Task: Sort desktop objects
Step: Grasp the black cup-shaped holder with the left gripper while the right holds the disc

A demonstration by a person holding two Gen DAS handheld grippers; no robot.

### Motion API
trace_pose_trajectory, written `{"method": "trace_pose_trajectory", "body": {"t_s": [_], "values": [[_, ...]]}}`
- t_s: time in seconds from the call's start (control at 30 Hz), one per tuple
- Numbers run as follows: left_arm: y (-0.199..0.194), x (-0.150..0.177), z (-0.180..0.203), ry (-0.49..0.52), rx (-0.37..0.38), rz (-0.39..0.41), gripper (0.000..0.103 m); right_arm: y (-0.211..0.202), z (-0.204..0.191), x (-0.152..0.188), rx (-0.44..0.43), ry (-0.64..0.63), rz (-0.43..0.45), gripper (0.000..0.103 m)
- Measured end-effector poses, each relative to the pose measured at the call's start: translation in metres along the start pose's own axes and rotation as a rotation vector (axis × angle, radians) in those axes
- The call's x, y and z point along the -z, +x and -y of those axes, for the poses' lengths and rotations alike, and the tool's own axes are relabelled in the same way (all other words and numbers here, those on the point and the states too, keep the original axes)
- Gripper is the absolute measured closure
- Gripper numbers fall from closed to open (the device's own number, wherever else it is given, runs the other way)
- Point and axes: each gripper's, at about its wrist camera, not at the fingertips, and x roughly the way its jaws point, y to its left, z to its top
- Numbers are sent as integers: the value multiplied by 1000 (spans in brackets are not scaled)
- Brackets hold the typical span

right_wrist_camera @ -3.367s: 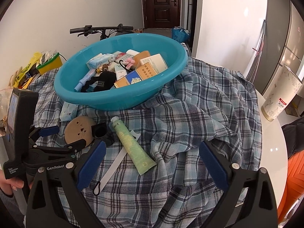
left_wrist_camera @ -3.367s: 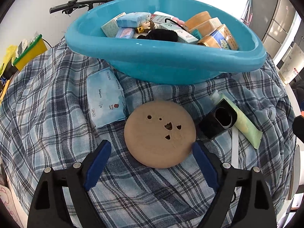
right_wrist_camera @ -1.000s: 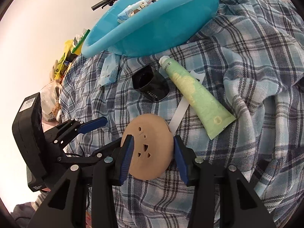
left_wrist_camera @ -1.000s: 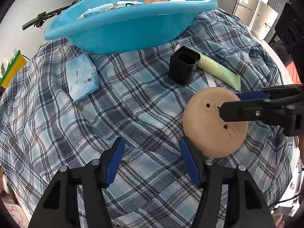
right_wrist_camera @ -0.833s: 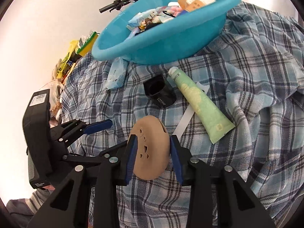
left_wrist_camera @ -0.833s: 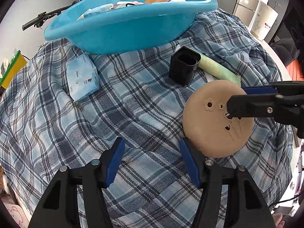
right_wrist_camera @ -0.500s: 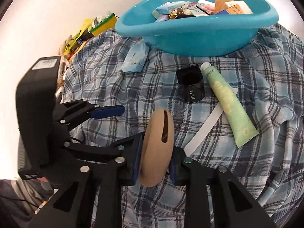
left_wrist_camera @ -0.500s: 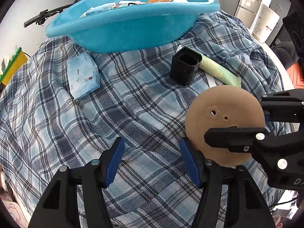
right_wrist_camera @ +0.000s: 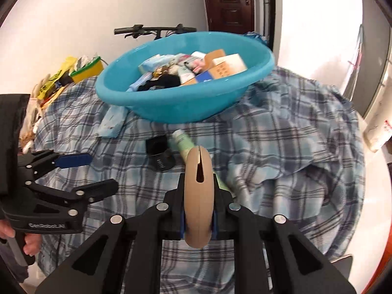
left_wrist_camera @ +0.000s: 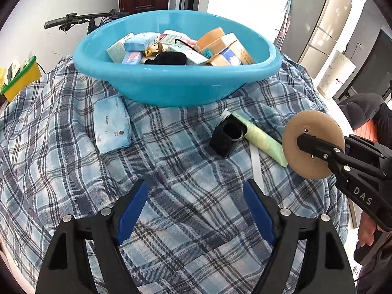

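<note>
A tan round disc with small holes hangs above the plaid cloth at the right. My right gripper is shut on it and its jaws are still closing. In the right wrist view the disc stands edge-on between the pads of my right gripper. My left gripper hovers over bare cloth with its jaws opening and nothing between them; it appears again as the left gripper. A blue basin full of boxes and packets sits behind.
A black cup lies on its side against a green tube, beside a white strip. A pale blue tissue pack lies left of the basin. A yellow-green box and a bicycle handlebar stand behind.
The right gripper closed on the disc, lifted it off the cloth and turned it edge-on. The left jaws spread wider and the left gripper rose, away from the disc.
</note>
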Motion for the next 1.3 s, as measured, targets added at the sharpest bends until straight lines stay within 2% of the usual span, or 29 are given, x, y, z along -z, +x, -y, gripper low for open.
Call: {"method": "trace_pose_trajectory", "body": {"t_s": [0.07, 0.17, 0.27, 0.47, 0.67, 0.73, 0.8, 0.9, 1.03, 1.2, 1.3], "values": [[2, -7, 7, 23, 16, 14, 16, -4, 8, -2, 42, 2, 18, 88], [14, -14, 14, 43, 55, -17, 16, -6, 18, -3, 45, 23, 15, 88], [16, -18, 20, 50, 120, -8, 16, -6, 17, -1, 44, 13, 10, 88], [30, -33, 27, 95, 60, 54, 16, -8, 17, 1, 30, 23, 13, 88], [46, -40, 32, 122, 74, 45, 16, -10, 24, 3, 34, 34, 11, 88], [51, -40, 32, 116, 82, 37, 23, -10, 27, 3, 38, 42, 8, 88], [55, -41, 33, 110, 76, 22, 64, -10, 31, 4, 42, 52, 6, 88], [51, -38, 33, 118, 107, 20, 64, -9, 34, 5, 42, 59, 4, 88], [36, -28, 32, 122, 95, 46, 64, -8, 35, 7, 37, 61, 0, 88], [13, -16, 15, 51, 9, 83, 64, -4, 31, 7, 20, 59, -2, 88], [0, -9, 6, -7, -72, 122, 64, -3, 27, 7, 17, 55, 2, 88]]}}
